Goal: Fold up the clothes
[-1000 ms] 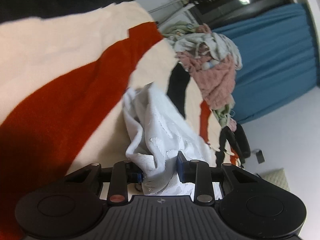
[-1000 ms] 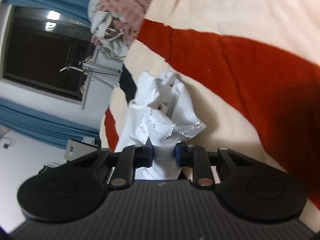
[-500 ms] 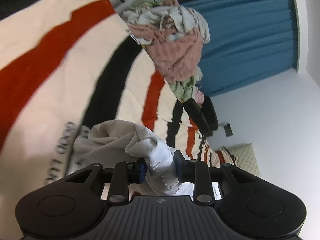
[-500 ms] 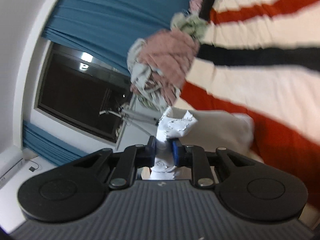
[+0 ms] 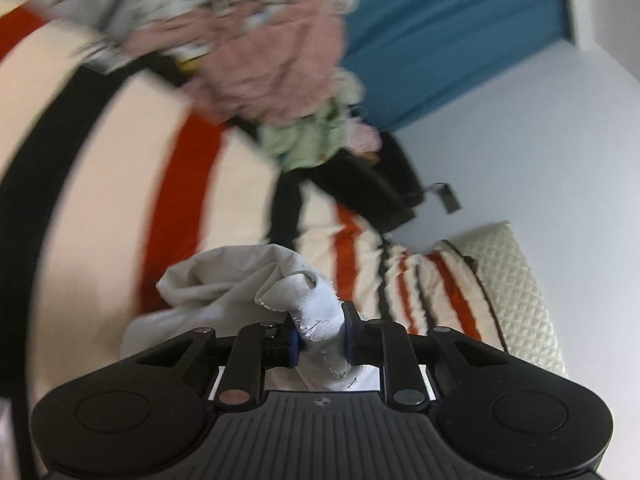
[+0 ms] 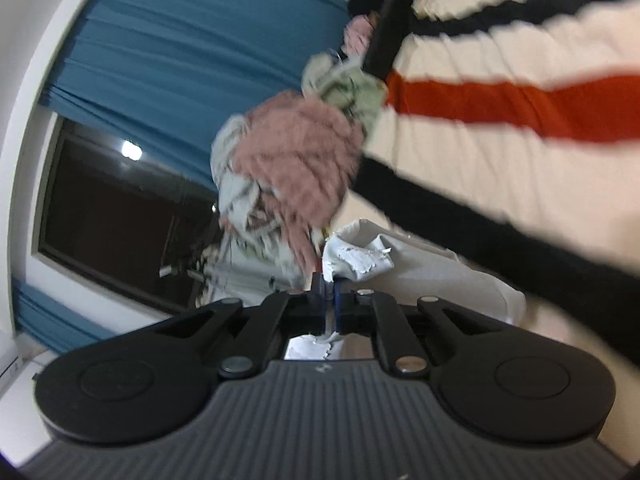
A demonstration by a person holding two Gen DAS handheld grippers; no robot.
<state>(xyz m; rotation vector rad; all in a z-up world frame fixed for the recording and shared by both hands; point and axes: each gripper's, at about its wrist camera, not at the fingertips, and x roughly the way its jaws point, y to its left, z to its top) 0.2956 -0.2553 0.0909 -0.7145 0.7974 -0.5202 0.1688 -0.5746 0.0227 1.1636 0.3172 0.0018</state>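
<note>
Between both sets of fingers, closed on it, the white garment (image 5: 224, 280) sags toward the striped bed (image 5: 132, 128): left gripper (image 5: 320, 334) pinches a bunched edge, right gripper (image 6: 327, 296) another, cloth trailing ahead.

Heaped laundry pile (image 5: 276, 52) ahead; striped blanket (image 5: 132, 168) bare beside.
</note>
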